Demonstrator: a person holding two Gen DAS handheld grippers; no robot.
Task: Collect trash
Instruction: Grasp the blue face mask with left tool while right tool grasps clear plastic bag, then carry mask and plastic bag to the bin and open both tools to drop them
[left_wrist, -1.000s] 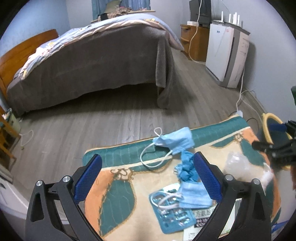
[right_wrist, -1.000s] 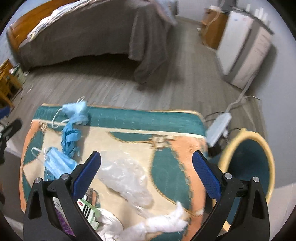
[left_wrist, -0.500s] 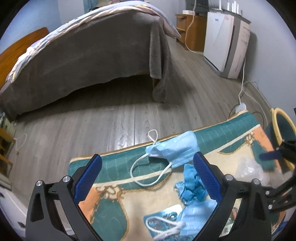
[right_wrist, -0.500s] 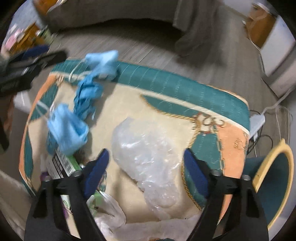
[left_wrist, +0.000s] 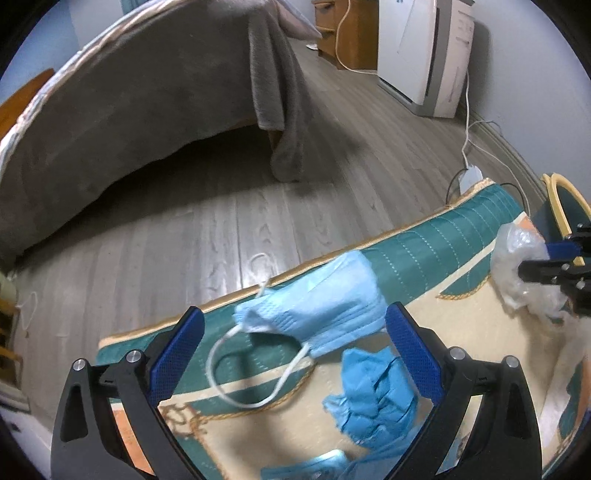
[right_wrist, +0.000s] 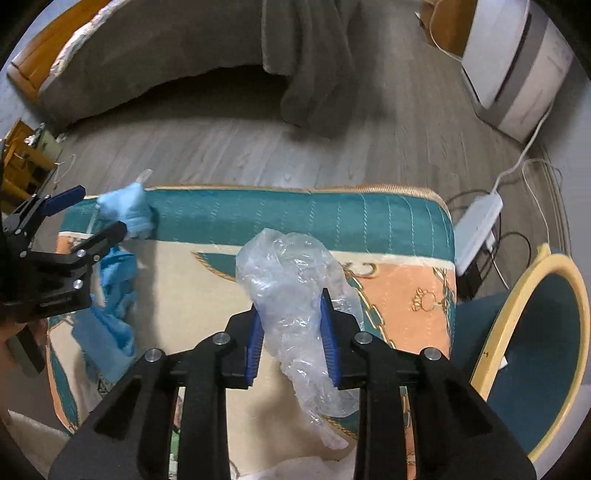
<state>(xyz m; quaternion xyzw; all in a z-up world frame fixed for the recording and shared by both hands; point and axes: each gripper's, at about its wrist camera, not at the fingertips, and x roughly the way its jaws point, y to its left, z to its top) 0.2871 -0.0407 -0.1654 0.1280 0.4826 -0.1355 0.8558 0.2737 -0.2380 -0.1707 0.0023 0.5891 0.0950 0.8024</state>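
The right gripper (right_wrist: 291, 332) is closing on a clear bag (right_wrist: 295, 291) lying on the patterned cloth (right_wrist: 399, 273), pads against its sides (the bag's tail runs out of sight below). The left gripper (left_wrist: 291, 343) stands wide over a blue mask (left_wrist: 317, 310); crumpled blue scrap (left_wrist: 373, 398) beside it is partly cut off.

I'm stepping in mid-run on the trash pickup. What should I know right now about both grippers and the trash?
Right gripper: jaws closing around the clear plastic bag on the patterned cushion.
Left gripper: open, over the blue face mask; nothing gripped.
Crumpled blue glove lies just beside the mask; a second mask shows at the bottom edge.
Teal bin stands right of the cushion.
Done: nothing binned, as far as visible.
Left: lift bag, grab mask, glove, the rest.
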